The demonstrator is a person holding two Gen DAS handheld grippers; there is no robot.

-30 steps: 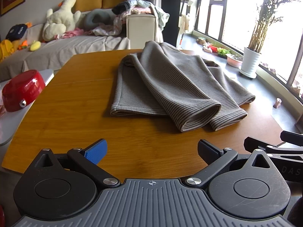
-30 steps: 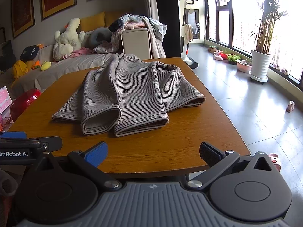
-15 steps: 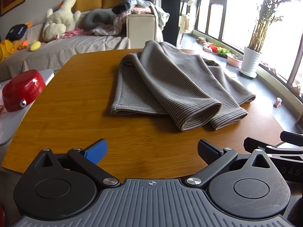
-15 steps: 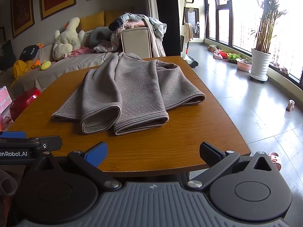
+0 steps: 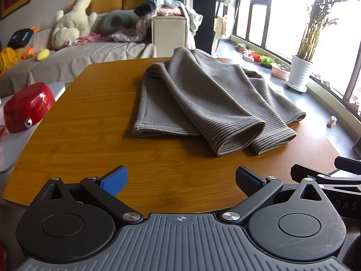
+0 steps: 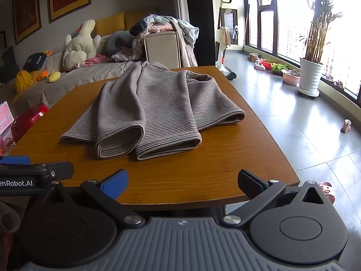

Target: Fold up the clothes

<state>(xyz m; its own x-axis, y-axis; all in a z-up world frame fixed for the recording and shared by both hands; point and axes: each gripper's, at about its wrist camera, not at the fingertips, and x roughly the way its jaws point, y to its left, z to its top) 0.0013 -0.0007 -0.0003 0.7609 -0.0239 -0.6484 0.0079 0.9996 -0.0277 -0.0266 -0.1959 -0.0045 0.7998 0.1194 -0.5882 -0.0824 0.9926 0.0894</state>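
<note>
- The room was a lived-in lounge: a sofa (image 5: pixel 90 52) heaped with laundry and soft toys at the back, tall windows and a potted plant (image 6: pixel 311 67) on my right, and a wooden worktop (image 5: pixel 90 135) in front of me.
- The grey striped garment (image 5: pixel 203 103) lay across the middle and far half of the worktop, partly folded, with its two sleeve cuffs pointing toward me side by side and its far end draped off the back edge.
- My left claw (image 5: pixel 180 180) hung over the near edge, fingers spread wide and holding nothing, well apart from the cloth.
- My right claw (image 6: pixel 182 181) sat just off the near edge, likewise wide open and empty.
- I judged the step in hand to be reaching in for the next fold, most likely bringing the cuffed end up over the body.
- To do it well, I wanted each claw to take one near corner low, pinching every layer, not just the top one.
- Both then needed to lift evenly and travel together, so the edges landed square.
- The layers under the sleeves were hard to count from here, so I would have probed gently first.
- The red bowl (image 5: pixel 27 108) at my left stood clear of the path.
</note>
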